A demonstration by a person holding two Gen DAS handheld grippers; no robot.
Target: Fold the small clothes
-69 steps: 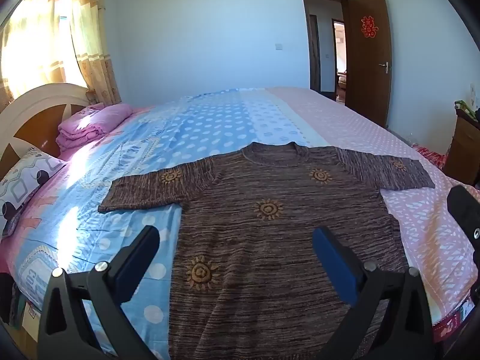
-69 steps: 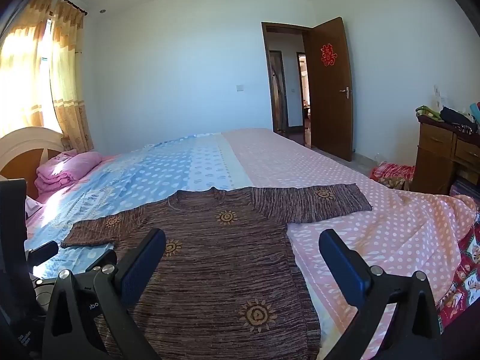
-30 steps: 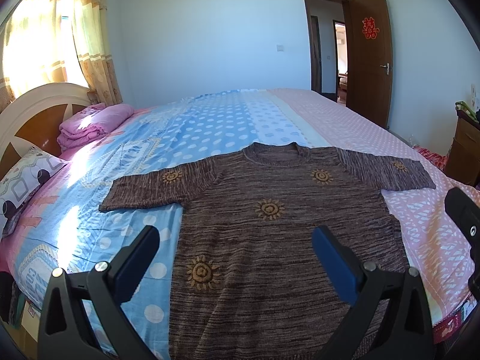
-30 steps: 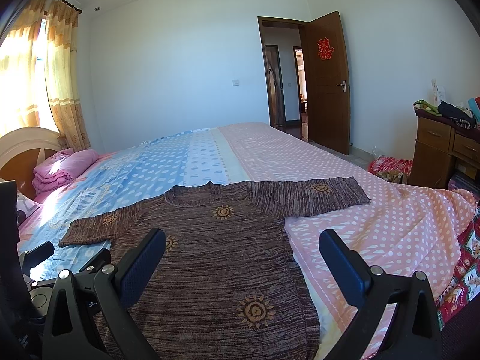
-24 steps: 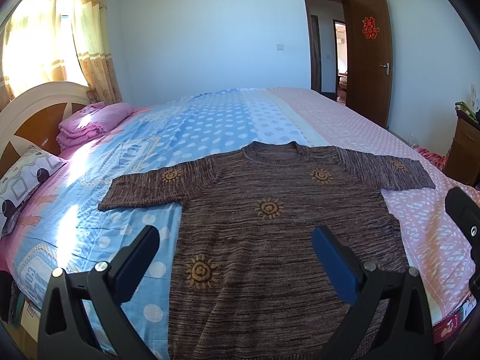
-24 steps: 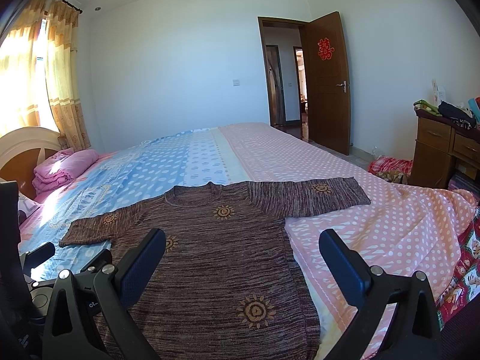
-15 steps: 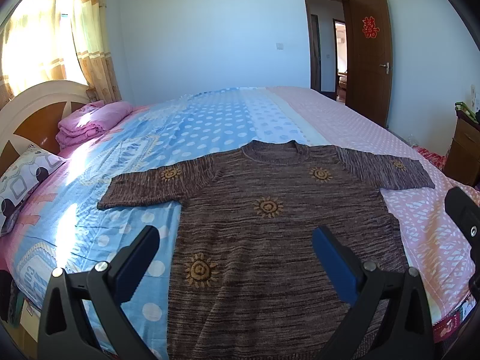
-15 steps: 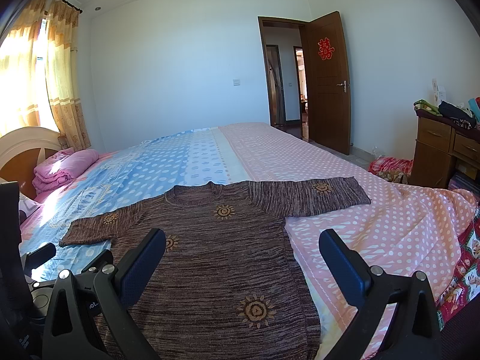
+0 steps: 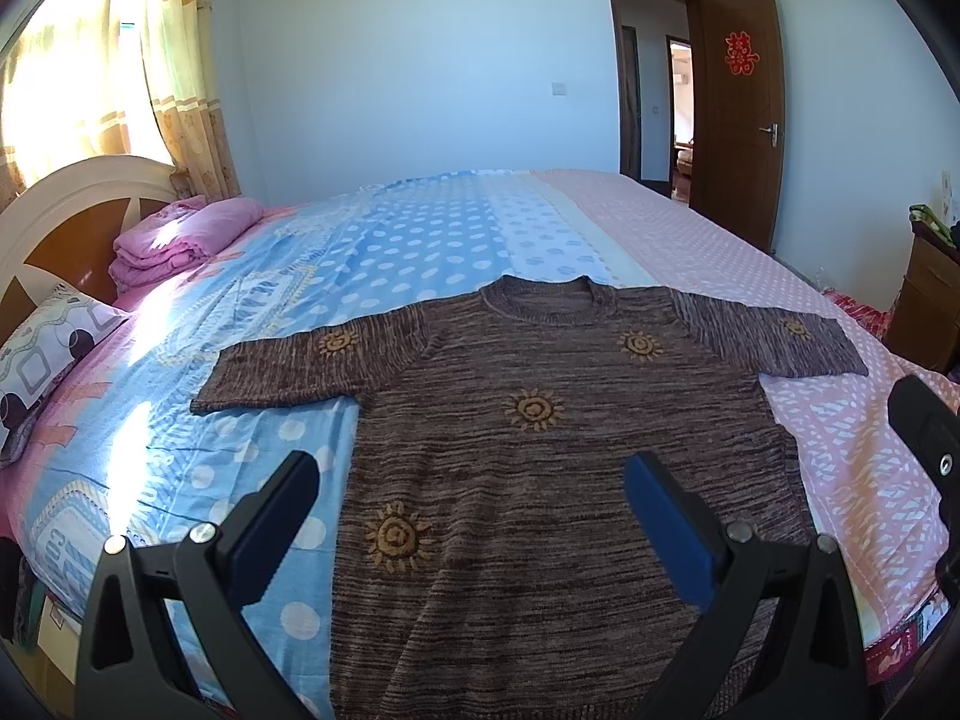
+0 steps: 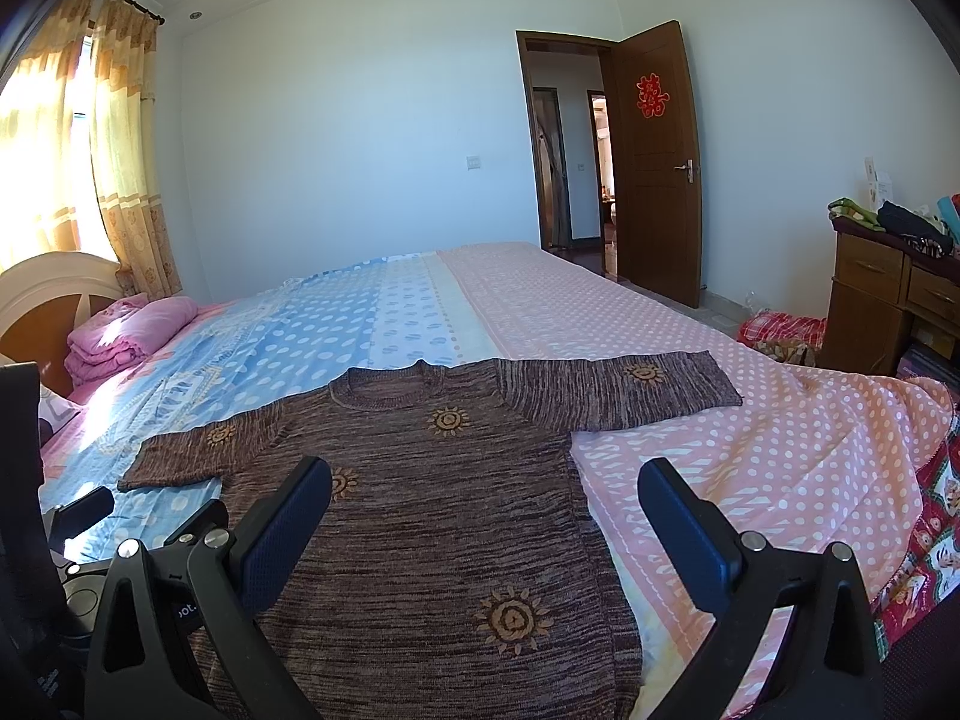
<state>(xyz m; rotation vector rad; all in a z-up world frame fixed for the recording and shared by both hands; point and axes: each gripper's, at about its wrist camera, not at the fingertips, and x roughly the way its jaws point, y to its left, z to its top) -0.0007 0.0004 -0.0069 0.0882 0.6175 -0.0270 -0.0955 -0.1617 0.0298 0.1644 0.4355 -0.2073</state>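
Observation:
A brown knitted short-sleeved sweater [image 9: 528, 456] with orange sun motifs lies flat on the bed, both sleeves spread out, hem toward me. It also shows in the right wrist view [image 10: 420, 510]. My left gripper [image 9: 471, 480] is open and empty, held above the sweater's lower left part. My right gripper [image 10: 486, 483] is open and empty, held above the sweater's lower right edge. The left gripper's body shows at the left edge of the right wrist view [image 10: 36, 510].
The bed [image 9: 420, 240] has a blue dotted sheet on the left and a pink dotted one [image 10: 750, 420] on the right. Folded pink bedding [image 9: 180, 240] and a pillow [image 9: 42, 354] lie by the headboard. A wooden dresser [image 10: 888, 312] stands at the right, an open door [image 10: 654, 180] beyond.
Nothing has visibly changed apart from slight camera drift; both grippers stay open above the sweater.

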